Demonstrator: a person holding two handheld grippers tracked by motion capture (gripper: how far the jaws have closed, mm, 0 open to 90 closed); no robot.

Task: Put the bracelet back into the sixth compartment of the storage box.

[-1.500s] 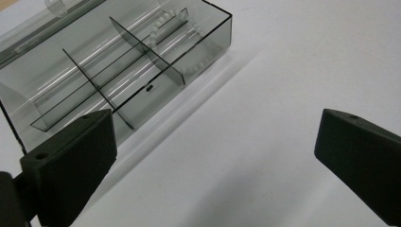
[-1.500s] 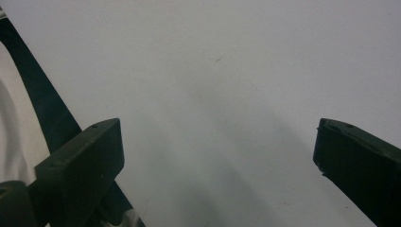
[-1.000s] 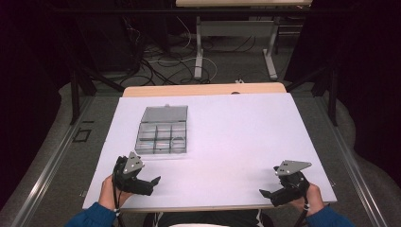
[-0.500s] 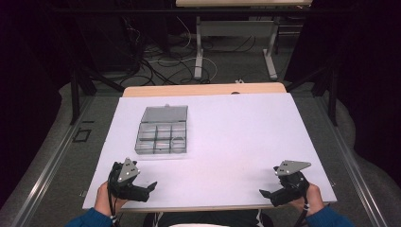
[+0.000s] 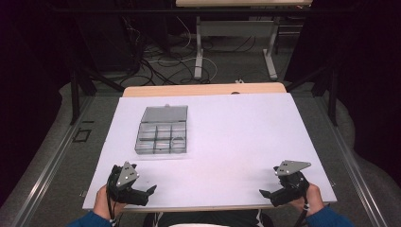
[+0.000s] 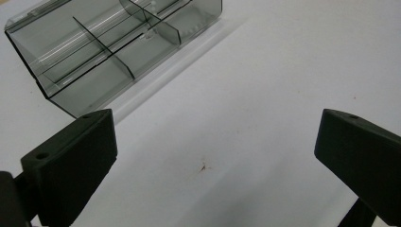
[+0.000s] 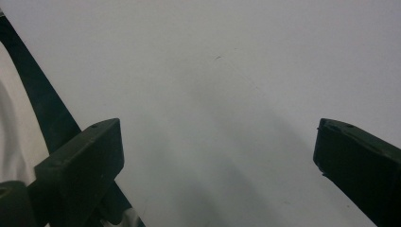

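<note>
Left gripper (image 5: 150,191) and right gripper (image 5: 263,194) sit low in frame, jaws spread wide (nothing held); compartment box (image 5: 161,131) upper left on the worktop (image 5: 236,137).

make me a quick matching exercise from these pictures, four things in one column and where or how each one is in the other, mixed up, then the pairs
Things:
1. compartment box
2. left gripper
3. right gripper
4. white table cover

Places or states:
A. open, near the front right corner of the table
B. lid swung back, lying on the left half of the table
C. open, at the front left edge, nearest the box
D. spread over the tabletop, with a small dark mark ahead of one gripper

Pairs: 1-B, 2-C, 3-A, 4-D
</note>
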